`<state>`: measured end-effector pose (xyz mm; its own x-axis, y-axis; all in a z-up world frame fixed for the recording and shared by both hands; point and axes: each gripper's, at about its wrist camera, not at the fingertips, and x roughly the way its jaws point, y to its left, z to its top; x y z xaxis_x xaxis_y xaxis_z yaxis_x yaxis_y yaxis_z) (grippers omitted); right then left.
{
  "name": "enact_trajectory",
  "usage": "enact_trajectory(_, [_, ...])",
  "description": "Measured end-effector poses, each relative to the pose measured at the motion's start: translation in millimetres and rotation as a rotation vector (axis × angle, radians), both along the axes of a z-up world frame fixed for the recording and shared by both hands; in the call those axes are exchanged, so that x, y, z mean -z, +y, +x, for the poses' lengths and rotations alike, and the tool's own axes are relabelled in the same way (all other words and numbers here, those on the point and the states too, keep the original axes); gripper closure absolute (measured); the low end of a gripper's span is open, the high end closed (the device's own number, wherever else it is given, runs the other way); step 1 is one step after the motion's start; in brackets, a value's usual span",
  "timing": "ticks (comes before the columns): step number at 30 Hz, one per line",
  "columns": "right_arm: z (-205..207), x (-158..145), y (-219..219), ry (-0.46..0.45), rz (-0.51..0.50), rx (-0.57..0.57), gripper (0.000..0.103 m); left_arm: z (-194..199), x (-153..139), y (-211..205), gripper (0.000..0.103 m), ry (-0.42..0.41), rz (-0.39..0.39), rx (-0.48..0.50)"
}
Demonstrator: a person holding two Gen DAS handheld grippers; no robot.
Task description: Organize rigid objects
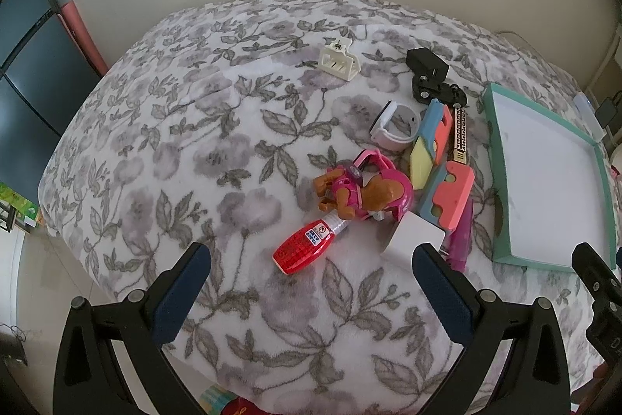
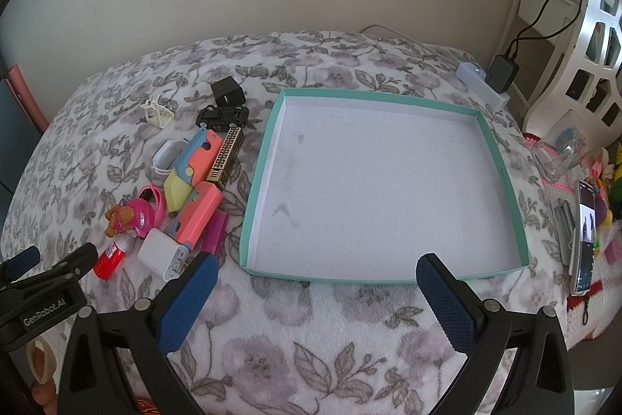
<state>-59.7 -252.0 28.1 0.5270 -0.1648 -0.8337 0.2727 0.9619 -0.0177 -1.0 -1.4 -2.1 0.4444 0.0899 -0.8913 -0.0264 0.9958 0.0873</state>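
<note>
One teal tray holds nothing, perhaps smudged; both grippers' jaws apart, toys beside.

Off-task: floral blanket over bed; phone propped at right; black charger on white power strip.

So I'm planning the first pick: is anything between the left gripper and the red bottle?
Nothing visible does. The left gripper is open over bare blanket, and the red bottle lies just ahead of its fingertips. The white charger sits close on the bottle's right, near the right finger.
</note>
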Motion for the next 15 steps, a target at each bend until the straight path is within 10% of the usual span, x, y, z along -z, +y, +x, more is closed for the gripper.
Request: enact_trajectory(15, [0.6,0.6,0.4,0.001,-0.001,0.000,0.000,0.1,1.0,-1.0,0.000,0.003,0.005,0.001])
